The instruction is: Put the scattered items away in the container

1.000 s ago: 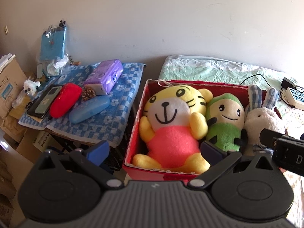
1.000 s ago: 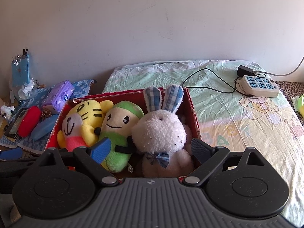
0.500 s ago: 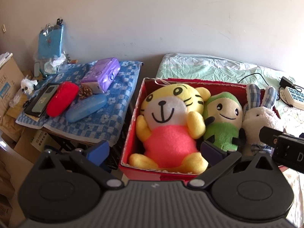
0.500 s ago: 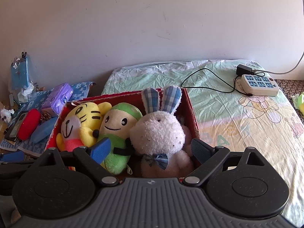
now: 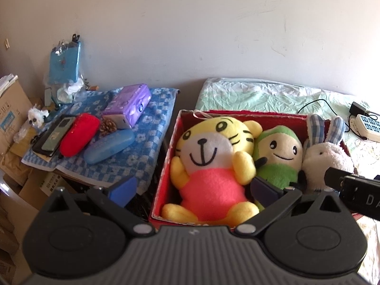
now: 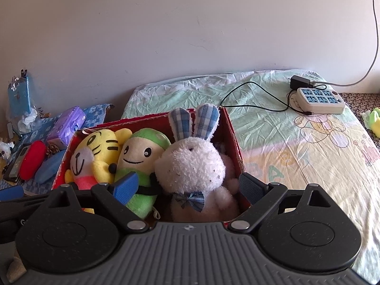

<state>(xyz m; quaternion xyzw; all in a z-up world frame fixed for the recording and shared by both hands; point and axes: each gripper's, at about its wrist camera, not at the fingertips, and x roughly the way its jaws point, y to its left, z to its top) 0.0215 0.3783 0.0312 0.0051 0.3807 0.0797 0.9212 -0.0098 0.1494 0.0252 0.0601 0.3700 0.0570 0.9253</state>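
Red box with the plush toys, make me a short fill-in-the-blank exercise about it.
1. The red box holds ____ plush toys.
2. The green toy sits between the tiger and the ____.
3. The rabbit's ears are ____ plaid.
4. Both the left claw and right claw are ____.

Missing words: three; rabbit; blue; open

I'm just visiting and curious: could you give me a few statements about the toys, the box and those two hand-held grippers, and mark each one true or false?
1. Three plush toys sit side by side in the red cardboard box. True.
2. The yellow tiger plush in a pink shirt lies on the blue checked cloth. False: it is in the box, beside the green-hooded plush doll.
3. The right gripper is clamped on the white fluffy rabbit with plaid ears. False: its jaws are open, holding nothing.
4. The left gripper is open and empty. True.
5. The red oval case lies on the cloth outside the box. True.
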